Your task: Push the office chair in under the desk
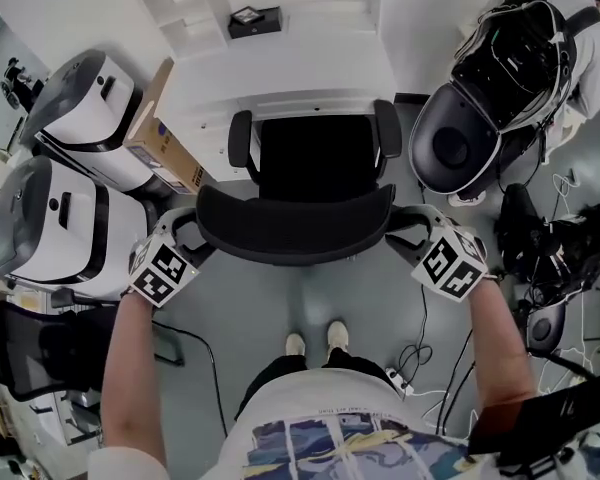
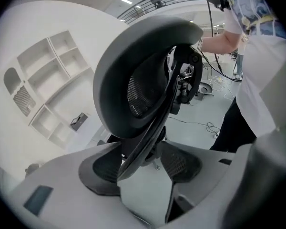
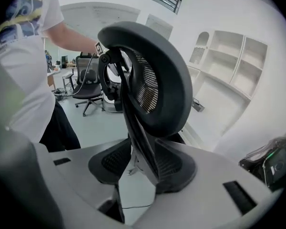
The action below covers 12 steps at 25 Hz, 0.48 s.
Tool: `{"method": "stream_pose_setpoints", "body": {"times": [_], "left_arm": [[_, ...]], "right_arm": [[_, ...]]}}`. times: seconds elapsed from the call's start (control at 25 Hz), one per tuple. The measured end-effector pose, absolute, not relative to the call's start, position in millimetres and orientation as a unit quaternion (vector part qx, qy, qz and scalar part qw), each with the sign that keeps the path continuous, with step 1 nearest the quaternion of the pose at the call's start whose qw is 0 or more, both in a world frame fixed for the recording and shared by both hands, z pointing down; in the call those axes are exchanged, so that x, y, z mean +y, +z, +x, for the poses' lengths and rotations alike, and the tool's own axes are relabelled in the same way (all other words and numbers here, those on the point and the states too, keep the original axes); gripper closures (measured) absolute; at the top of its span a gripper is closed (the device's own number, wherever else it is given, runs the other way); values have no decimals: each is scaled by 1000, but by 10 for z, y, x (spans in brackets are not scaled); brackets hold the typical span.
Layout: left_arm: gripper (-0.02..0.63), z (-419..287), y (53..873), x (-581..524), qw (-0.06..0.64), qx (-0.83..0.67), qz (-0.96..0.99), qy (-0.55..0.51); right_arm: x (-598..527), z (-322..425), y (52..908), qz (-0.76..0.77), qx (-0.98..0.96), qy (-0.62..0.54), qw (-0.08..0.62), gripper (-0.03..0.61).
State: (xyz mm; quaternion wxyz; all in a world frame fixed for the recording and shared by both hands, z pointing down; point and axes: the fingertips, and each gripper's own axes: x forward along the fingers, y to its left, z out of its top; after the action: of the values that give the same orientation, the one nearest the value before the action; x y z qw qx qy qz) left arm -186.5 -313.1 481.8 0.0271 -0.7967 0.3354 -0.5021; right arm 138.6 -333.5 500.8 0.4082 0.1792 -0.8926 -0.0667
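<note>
- Both arms are out in front, bare forearms reaching forward and slightly outward, one to each side of the office chair [image 1: 315, 158].
- The left claw [image 1: 185, 233] is on the left end of the curved backrest [image 1: 295, 223], with its marker cube [image 1: 162, 271] turned up towards the head camera.
- Left gripper view: that claw [image 2: 139, 159] is pinching the backrest's dark frame bar, and the bar runs up between the two pads.
- The right claw [image 1: 408, 226] mirrors it on the backrest's right end, with the wrist straight behind it.
- Right gripper view: this claw [image 3: 143, 163] is also clamped on the frame, both pads against the dark strut.
- The chair faces the white desk surface [image 1: 290, 78], seat front and armrests at its near edge. How far under it sits, I can't tell.
- The person's feet [image 1: 315, 343] stand together just behind the backrest, centred between the two arms.
- A small black box [image 1: 253, 18] sits at the back of the surface.
</note>
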Motion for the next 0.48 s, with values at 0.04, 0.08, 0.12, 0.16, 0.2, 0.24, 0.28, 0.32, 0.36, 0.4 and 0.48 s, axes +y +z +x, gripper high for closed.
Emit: {"method": "stream_pose_setpoints", "body": {"times": [0.04, 0.08, 0.12, 0.16, 0.2, 0.24, 0.28, 0.32, 0.36, 0.4, 0.48], "left_arm": [[353, -1865, 4794, -3117, 26, 340, -796, -500], [353, -1870, 4772, -3099, 24, 345, -794, -499], [354, -1878, 4753, -3074, 23, 351, -793, -497], [355, -1884, 4737, -3044, 21, 356, -793, -494], [361, -1888, 4722, -3010, 19, 364, -793, -489], [381, -1884, 4701, -2975, 16, 372, -794, -481], [415, -1870, 4672, -2941, 12, 380, -797, -470], [453, -1847, 4638, -2908, 8, 386, -801, -457], [482, -1820, 4608, -2878, 5, 392, -805, -445], [505, -1792, 4586, -2850, 2, 396, -808, -436], [546, -1728, 4567, -2794, -1, 402, -813, -421]], "right_arm": [[-3337, 1400, 4974, 185, -895, -65, 400, 424], [-3336, 1406, 4947, 191, -898, -62, 391, 457], [-3327, 1405, 4928, 196, -900, -57, 384, 474], [-3307, 1403, 4917, 199, -902, -52, 380, 491], [-3276, 1403, 4910, 203, -902, -47, 378, 514], [-3237, 1406, 4902, 205, -903, -41, 376, 522], [-3194, 1408, 4890, 207, -904, -34, 373, 536], [-3151, 1407, 4876, 208, -905, -27, 370, 541], [-3110, 1408, 4866, 208, -906, -20, 367, 543], [-3073, 1413, 4863, 211, -907, -12, 364, 545], [-3015, 1442, 4884, 221, -906, 5, 360, 548]]}}
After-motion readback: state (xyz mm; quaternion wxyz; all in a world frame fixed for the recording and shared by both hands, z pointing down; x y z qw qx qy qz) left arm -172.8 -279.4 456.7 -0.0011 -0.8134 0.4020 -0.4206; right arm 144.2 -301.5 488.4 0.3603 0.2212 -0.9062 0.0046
